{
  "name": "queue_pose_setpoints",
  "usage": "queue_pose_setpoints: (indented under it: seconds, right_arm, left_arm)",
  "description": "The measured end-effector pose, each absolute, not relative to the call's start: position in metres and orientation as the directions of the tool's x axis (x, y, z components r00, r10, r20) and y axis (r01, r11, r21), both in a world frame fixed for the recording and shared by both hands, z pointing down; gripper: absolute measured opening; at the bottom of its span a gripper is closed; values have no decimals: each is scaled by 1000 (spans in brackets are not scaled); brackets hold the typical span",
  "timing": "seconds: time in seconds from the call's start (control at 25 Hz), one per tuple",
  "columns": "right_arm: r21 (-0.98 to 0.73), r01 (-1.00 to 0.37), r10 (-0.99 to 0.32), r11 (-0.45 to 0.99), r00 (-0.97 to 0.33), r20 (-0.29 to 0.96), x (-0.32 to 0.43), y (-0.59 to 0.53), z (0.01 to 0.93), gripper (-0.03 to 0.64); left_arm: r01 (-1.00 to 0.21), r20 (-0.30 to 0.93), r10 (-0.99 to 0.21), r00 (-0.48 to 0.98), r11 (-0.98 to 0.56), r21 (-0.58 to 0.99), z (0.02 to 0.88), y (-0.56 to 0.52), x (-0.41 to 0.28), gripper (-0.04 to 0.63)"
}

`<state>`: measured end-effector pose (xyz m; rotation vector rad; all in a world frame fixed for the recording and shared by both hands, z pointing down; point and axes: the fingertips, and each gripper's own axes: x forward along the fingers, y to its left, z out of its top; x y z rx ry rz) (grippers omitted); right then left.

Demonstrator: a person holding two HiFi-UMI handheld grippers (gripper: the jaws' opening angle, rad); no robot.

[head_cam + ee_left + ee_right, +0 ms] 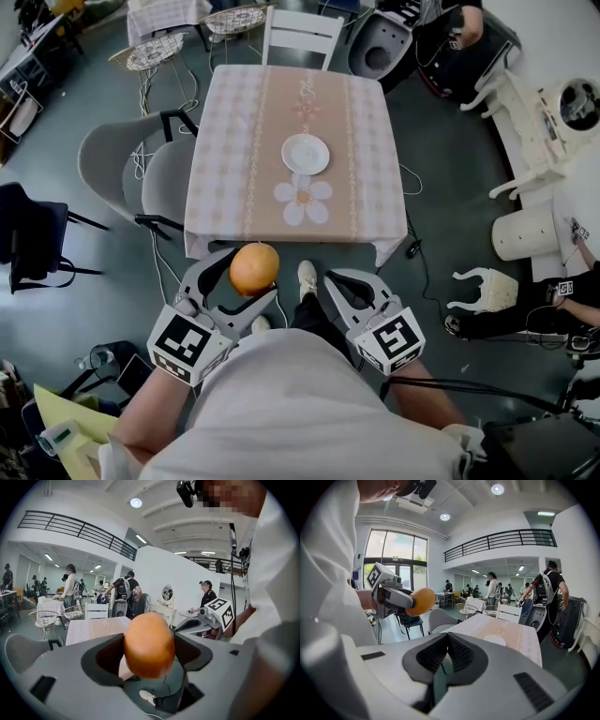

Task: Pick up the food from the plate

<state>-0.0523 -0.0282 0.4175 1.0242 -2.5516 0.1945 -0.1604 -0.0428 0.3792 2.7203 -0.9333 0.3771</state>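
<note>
An orange round food item [254, 268] is clamped between the jaws of my left gripper [246, 281], held in the air short of the table's near edge. In the left gripper view the orange food [149, 644] fills the gap between the grey jaws. The white plate [306, 154] sits bare at the middle of the table [234, 141]. My right gripper [336, 286] hangs beside the left one, jaws shut with nothing between them. From the right gripper view the orange food [420, 601] shows at the left and the plate [495, 640] ahead on the table.
The table wears a pink checked cloth with a flower print [303, 199]. Grey chairs [141, 173] stand at its left, a white chair [302, 36] at its far end. My shoe [307, 277] is on the floor below. White furniture [534, 122] stands at the right; people are at the back.
</note>
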Motion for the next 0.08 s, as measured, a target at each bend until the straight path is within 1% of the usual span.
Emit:
queue_pose_setpoints:
  seconds: [0.08]
  right_arm:
    - [13,-690,-637,723,-660,399,-49,-31,417,12]
  left_arm:
    - [-625,322,-560,763,-768,144,380,-47,-157,347]
